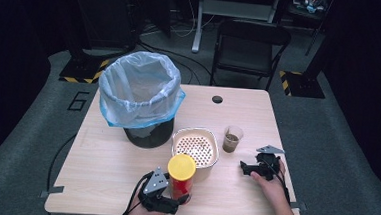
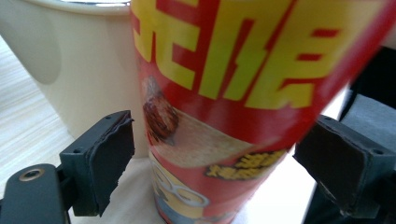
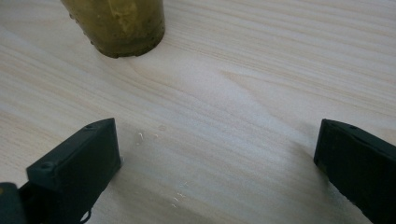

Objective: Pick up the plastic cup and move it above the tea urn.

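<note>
Upright red cardboard snack canister with yellow lid (image 1: 181, 177) stands between the spread jaws of the left gripper (image 1: 180, 202), untouched; right gripper (image 1: 247, 168) spread, empty, well apart.

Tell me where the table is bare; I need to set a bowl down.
Bare wood lies left of the red can below the bin, and at the far right corner beyond the cup. The can, strainer bowl and cup crowd the middle.

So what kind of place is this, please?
Probably a lab or recording studio, not a home: dark curtained walls, hazard-striped floor plates, a folding chair, and one wooden table laid with a lined bin and a snack can.
</note>
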### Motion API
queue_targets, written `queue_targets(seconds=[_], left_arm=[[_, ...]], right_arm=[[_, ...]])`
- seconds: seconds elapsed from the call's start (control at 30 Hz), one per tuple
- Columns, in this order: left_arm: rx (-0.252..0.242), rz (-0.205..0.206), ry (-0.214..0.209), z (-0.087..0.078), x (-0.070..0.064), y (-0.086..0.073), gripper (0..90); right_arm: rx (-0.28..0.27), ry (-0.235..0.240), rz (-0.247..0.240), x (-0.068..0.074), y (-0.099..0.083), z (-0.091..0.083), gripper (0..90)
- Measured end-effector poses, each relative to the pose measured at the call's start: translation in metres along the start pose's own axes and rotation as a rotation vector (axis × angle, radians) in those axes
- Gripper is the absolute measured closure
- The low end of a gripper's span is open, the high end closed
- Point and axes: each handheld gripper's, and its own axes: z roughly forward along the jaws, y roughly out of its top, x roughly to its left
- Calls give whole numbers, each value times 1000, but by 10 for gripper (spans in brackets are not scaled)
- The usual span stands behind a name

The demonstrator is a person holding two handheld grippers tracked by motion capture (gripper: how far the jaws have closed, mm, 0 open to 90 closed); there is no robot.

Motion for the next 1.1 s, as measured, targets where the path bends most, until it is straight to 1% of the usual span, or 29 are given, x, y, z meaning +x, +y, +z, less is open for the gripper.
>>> queue_targets(seconds=[0.03,0.07,0.13,0.17,0.27,0.3,0.33,0.37,0.47,0.63,0.67,0.73,0.77,0.83,0.87,0.9,0.93,1.0,1.03,1.1], left_arm=[[9,16,5,1,2,0,119],[1,15,10,4,1,0,119],[2,17,6,4,1,0,119],[-7,20,20,5,0,-1,123],[-4,29,20,5,1,-3,157],[-11,29,3,4,2,-4,184],[-24,42,3,4,1,-5,206],[-18,49,2,4,0,-5,222],[-26,61,8,4,0,-6,228],[-15,72,5,3,-1,-5,233],[-27,74,15,3,-2,-5,233],[-23,78,17,3,-2,-5,234],[-17,82,14,1,-2,-5,235],[-21,86,32,-3,-5,-7,236],[-14,96,33,-6,-5,-7,236],[-14,96,33,-6,-5,-7,236],[-7,107,53,-12,-3,-8,236],[-3,104,60,-15,-1,-9,236],[1,99,74,-22,6,-10,236],[9,89,95,-30,16,-13,236]], right_arm=[[0,0,0,0,0,0,0],[0,0,0,0,0,0,0],[0,0,1,0,0,0,0],[0,0,2,0,0,0,0],[0,0,0,0,0,0,0],[0,0,0,0,0,0,0],[0,0,0,0,0,0,0],[0,0,0,0,0,0,0],[0,0,0,0,0,0,0],[0,0,0,0,0,0,0],[0,0,0,0,0,0,0],[0,0,0,0,0,0,0],[0,0,0,0,0,0,0],[0,0,0,0,0,0,0],[0,0,0,0,0,0,0],[0,0,0,0,0,0,0],[0,0,0,0,0,0,0],[0,0,0,0,0,0,0],[-1,1,-1,0,0,0,0],[-1,2,-2,0,0,0,0]])
